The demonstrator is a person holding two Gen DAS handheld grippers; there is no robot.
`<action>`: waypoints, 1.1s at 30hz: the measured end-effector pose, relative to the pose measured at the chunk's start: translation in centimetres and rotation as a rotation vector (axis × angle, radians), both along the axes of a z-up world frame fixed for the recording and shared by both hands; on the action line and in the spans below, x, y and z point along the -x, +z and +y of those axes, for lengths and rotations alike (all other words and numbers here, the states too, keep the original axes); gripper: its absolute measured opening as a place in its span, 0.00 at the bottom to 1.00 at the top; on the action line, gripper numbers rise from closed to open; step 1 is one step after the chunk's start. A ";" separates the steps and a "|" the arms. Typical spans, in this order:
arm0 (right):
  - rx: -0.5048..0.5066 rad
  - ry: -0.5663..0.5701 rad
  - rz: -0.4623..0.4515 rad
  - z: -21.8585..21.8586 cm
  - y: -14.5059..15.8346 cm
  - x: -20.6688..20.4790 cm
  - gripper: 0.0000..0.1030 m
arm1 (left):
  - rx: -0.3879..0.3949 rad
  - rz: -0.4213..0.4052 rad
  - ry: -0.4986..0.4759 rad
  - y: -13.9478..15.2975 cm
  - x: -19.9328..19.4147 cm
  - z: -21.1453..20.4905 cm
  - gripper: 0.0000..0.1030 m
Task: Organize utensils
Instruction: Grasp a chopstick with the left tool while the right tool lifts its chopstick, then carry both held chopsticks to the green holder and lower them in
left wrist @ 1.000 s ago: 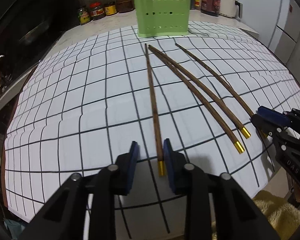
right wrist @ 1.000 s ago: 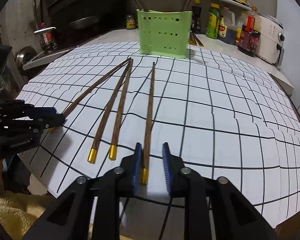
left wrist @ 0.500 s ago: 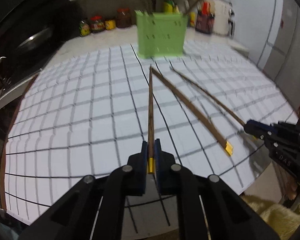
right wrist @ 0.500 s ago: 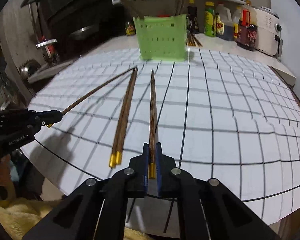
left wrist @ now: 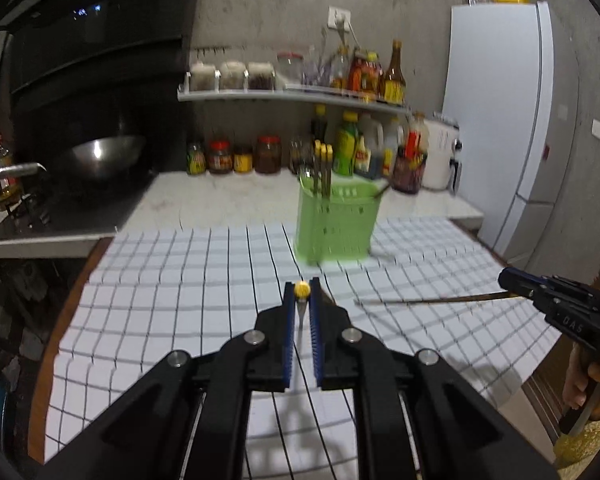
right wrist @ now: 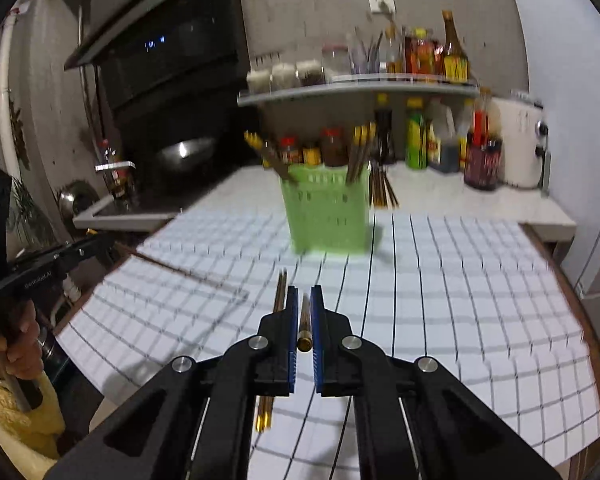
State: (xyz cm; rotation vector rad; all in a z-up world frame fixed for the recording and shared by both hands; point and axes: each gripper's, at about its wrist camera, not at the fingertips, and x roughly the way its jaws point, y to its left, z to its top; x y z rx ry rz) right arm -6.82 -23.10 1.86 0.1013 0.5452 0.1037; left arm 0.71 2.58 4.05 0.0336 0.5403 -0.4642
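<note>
Now each gripper clamps one chopstick and holds it off the table, where a second ago all four lay flat on the checked mat.

From the left wrist camera, the left gripper (left wrist: 301, 294) has its blue pads pinched on a chopstick (left wrist: 301, 289), seen nearly end-on with its gold cap toward the lens; earlier the jaws stood open around it on the mat. Off to the right, the right gripper (left wrist: 518, 280) grips a second chopstick (left wrist: 432, 301) that reaches out over the checked mat (left wrist: 172, 304).

From the right wrist camera, the right gripper (right wrist: 304, 300) is clenched on its own chopstick (right wrist: 305, 332), gold cap between the pads, where before they straddled it loosely. Two more chopsticks (right wrist: 274, 344) lie side by side on the mat, just left of the jaws. At far left, the left gripper (right wrist: 100, 243) carries its chopstick slanting above the mat.

Beyond stands the green holder (right wrist: 326, 210), upright at the mat's far edge, with several chopsticks already standing in it. It now looks more level with the cameras. Behind it, jars and bottles (right wrist: 420, 140) line the counter.
</note>
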 end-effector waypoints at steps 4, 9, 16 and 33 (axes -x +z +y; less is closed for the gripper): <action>0.011 -0.010 -0.057 -0.1 3.2 -0.6 0.06 | 0.023 -0.025 0.000 1.4 0.0 0.4 0.07; 0.044 -0.016 -0.088 -0.1 5.7 -1.7 0.06 | 0.027 -0.040 -0.006 2.2 -0.2 0.5 0.06; 0.075 -0.009 -0.081 0.2 6.9 -4.2 0.06 | 0.026 -0.042 -0.020 3.5 -1.7 0.6 0.06; 0.097 0.019 -0.047 0.6 7.4 -10.4 0.06 | -0.092 0.089 -0.074 3.4 -6.4 -2.0 0.07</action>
